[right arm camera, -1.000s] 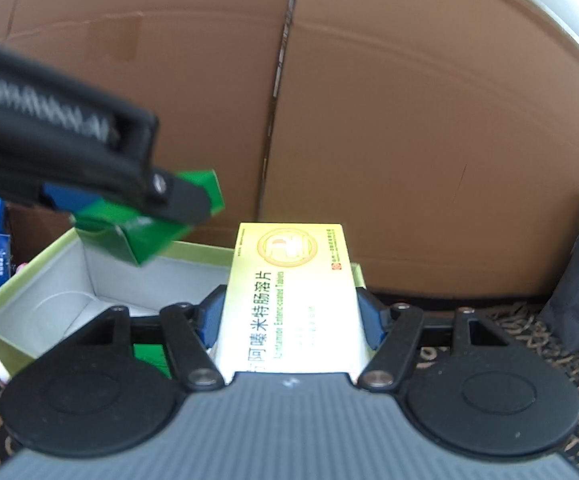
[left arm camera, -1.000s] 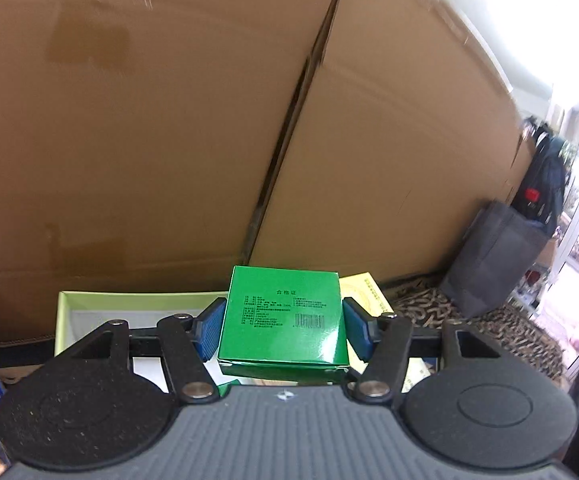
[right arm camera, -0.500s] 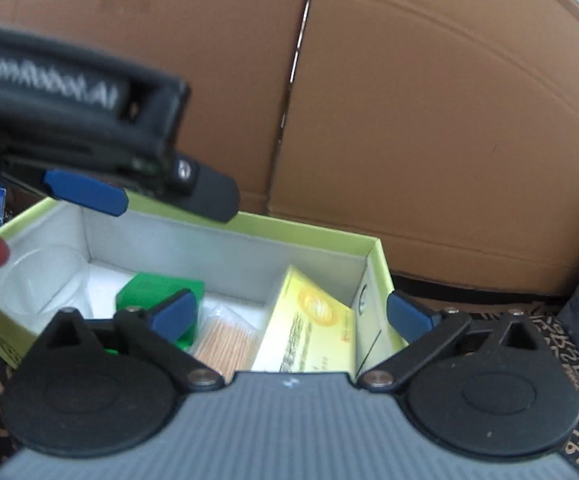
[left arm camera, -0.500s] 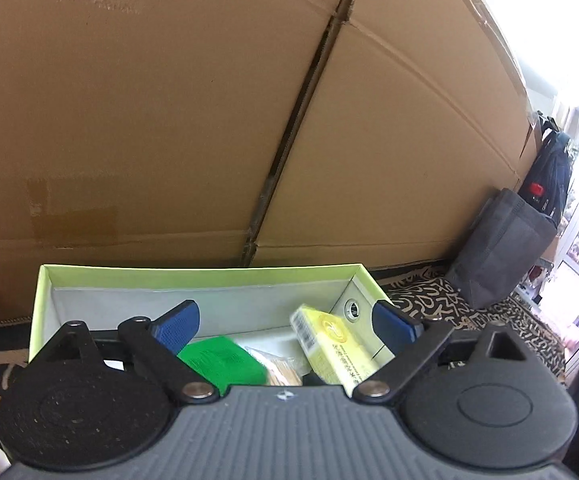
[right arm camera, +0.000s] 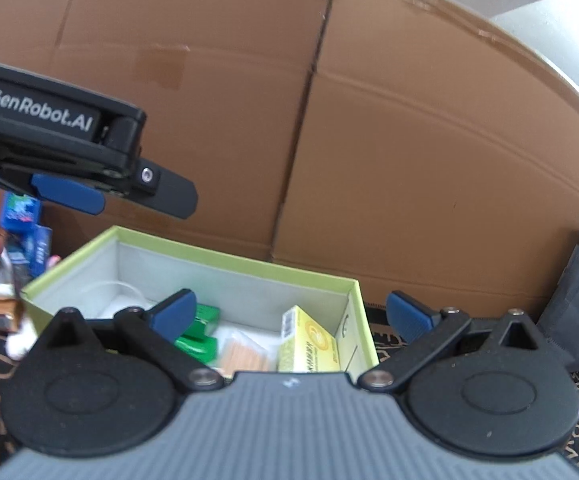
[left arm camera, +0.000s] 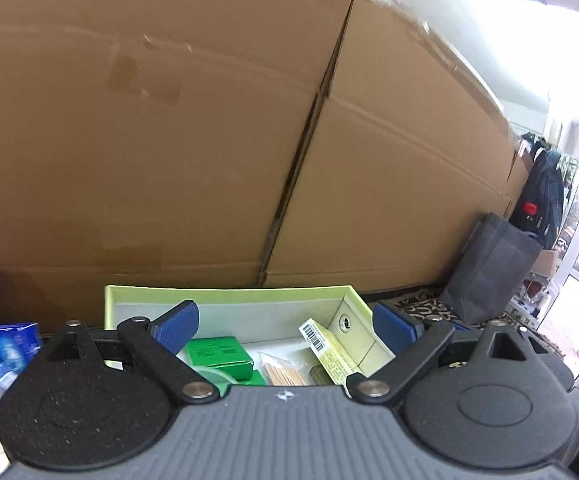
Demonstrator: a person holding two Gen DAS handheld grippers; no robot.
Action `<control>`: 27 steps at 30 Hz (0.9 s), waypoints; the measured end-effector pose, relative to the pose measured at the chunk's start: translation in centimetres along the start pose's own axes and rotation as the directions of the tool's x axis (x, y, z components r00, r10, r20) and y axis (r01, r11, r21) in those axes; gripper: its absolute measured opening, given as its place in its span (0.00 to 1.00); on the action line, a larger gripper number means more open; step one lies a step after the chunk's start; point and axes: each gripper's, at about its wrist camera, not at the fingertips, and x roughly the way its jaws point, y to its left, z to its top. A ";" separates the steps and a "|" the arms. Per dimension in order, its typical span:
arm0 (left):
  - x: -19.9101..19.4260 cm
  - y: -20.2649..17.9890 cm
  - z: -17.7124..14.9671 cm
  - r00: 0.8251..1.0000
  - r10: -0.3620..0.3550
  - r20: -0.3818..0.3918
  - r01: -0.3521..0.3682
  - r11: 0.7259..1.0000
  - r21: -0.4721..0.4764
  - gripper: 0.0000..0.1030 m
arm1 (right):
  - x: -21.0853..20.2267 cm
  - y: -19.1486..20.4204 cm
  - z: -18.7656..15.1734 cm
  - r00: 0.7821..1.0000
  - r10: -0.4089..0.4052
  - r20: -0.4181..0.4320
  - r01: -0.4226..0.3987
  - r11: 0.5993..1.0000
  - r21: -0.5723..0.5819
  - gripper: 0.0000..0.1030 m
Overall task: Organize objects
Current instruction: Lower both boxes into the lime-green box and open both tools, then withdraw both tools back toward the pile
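Both the left gripper (left arm camera: 285, 326) and the right gripper (right arm camera: 289, 314) hang with jaws wide and empty. The green box (left arm camera: 217, 354) and yellow box (right arm camera: 309, 340) lie in the tray (right arm camera: 229, 260), below and ahead of them. Blue packs (right arm camera: 25, 220) lie leftward, nearer the left hand.

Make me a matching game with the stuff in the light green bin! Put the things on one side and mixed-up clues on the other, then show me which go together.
Things:
1. green box
2. yellow box
3. bag of wooden sticks
4. right gripper

Clues:
A. leans against the right end wall of the storage bin
B. open and holding nothing
C. lies between the two boxes
D. sits left of the sticks

Pairs: 1-D, 2-A, 3-C, 4-B
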 end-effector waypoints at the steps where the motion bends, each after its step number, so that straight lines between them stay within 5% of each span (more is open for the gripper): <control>1: -0.8 0.0 0.0 1.000 0.006 0.005 -0.006 1.000 0.001 0.94 | -0.7 0.3 0.1 1.000 0.005 0.009 -0.005 1.000 -0.003 1.00; 10: -6.9 1.0 -1.6 0.999 0.032 -0.009 -0.032 0.999 -0.008 0.94 | -4.8 5.1 1.2 0.994 0.096 0.046 -0.094 0.994 -0.050 1.00; 19: -12.9 5.5 -6.8 0.990 0.133 -0.036 -0.135 0.988 -0.071 0.94 | -6.0 12.7 -1.9 0.967 0.254 -0.027 -0.255 0.961 -0.109 1.00; 27: -16.2 11.1 -10.6 0.956 0.275 -0.099 -0.286 0.950 -0.126 0.94 | -5.5 17.8 -4.5 0.924 0.363 -0.123 -0.370 0.928 -0.040 1.00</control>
